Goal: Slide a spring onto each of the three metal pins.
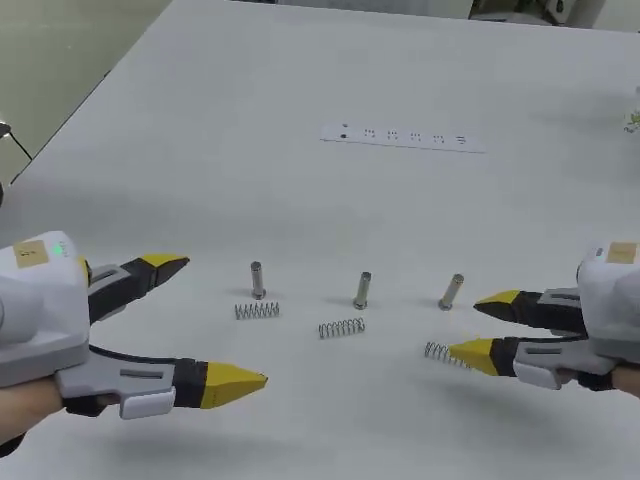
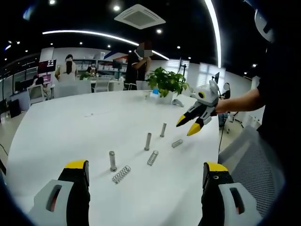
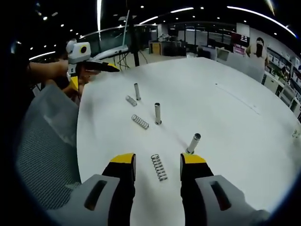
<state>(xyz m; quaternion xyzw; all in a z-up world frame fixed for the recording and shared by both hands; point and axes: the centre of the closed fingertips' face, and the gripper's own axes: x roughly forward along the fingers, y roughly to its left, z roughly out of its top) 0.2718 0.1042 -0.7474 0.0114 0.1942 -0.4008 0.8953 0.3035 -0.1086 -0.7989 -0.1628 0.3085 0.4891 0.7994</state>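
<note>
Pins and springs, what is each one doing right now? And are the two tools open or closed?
left pin: standing up, no spring on it
middle pin: standing up, no spring on it
right pin: standing up, no spring on it
left spring: lying flat
middle spring: lying flat
right spring: lying flat at the right tool's tips, not gripped
left tool: open, empty
right tool: open, empty

We see a pale grey table (image 1: 300,80) bearing a row of standing pins, the left pin (image 1: 257,281), middle pin (image 1: 362,290) and right pin (image 1: 451,292), with the left spring (image 1: 257,311), middle spring (image 1: 342,327) and right spring (image 1: 438,352) lying just before them, and a white printed strip (image 1: 403,137) farther back.
</note>
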